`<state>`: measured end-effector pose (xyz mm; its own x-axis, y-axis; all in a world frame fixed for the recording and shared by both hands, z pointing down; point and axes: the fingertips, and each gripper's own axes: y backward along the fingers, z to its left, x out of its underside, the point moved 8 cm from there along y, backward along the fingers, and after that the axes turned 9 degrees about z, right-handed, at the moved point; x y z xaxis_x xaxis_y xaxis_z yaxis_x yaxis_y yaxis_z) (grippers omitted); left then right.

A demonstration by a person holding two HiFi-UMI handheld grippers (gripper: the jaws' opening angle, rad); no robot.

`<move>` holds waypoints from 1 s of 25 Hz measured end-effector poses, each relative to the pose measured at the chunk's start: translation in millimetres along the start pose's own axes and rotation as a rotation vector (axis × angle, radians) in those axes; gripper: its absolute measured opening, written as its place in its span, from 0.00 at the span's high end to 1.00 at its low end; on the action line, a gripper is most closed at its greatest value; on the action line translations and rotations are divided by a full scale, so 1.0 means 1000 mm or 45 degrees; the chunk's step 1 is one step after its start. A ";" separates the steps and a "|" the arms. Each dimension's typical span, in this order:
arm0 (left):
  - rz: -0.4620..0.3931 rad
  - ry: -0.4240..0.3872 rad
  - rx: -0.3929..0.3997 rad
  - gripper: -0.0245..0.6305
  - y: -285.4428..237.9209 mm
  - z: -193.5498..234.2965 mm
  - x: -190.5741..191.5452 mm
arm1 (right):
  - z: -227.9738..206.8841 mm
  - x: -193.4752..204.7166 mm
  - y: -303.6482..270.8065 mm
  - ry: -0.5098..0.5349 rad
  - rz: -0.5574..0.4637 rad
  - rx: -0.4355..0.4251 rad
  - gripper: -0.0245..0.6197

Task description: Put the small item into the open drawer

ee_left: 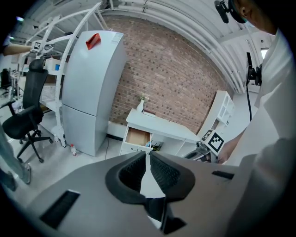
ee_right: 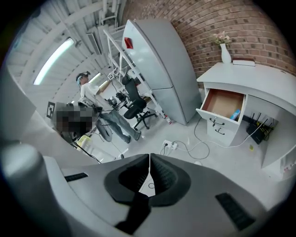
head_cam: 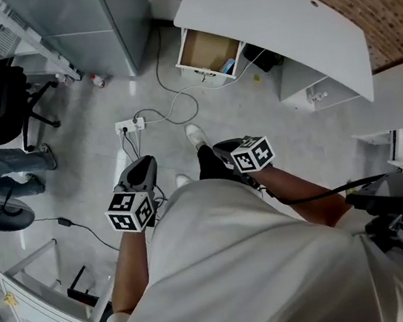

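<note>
White shirt (head_cam: 232, 264) filled the near view, with left gripper (ee_left: 147, 155) and right gripper (ee_right: 149, 156) held out over the floor (head_cam: 104, 111), well apart from the desk (ee_right: 249, 76). Both tongs were clenched, jaws together on nothing. Small blue item (ee_right: 236, 114) lay inside the open drawer (ee_right: 222, 122), at its right side.

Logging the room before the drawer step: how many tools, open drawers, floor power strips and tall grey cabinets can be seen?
tools: 2, the left tool and the right tool
open drawer: 1
power strip on the floor: 1
tall grey cabinet: 1
Total: 5
</note>
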<state>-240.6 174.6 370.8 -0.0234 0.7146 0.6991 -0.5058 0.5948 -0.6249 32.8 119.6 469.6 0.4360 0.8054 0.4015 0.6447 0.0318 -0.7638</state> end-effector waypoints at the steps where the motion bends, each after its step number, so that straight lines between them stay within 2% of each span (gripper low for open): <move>1: -0.002 -0.002 0.000 0.89 -0.001 -0.001 0.000 | 0.001 0.000 0.000 0.015 0.000 -0.009 0.91; 7: 0.015 0.004 0.000 0.89 -0.002 -0.003 0.004 | 0.008 -0.005 0.005 0.099 -0.001 -0.004 0.91; 25: 0.046 0.011 0.006 0.89 -0.012 -0.005 0.006 | 0.007 -0.005 0.010 0.143 -0.029 0.020 0.91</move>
<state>-230.4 174.1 380.7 -0.0339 0.7387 0.6731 -0.5089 0.5669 -0.6478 32.9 120.3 456.6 0.4897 0.7330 0.4722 0.6455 0.0593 -0.7614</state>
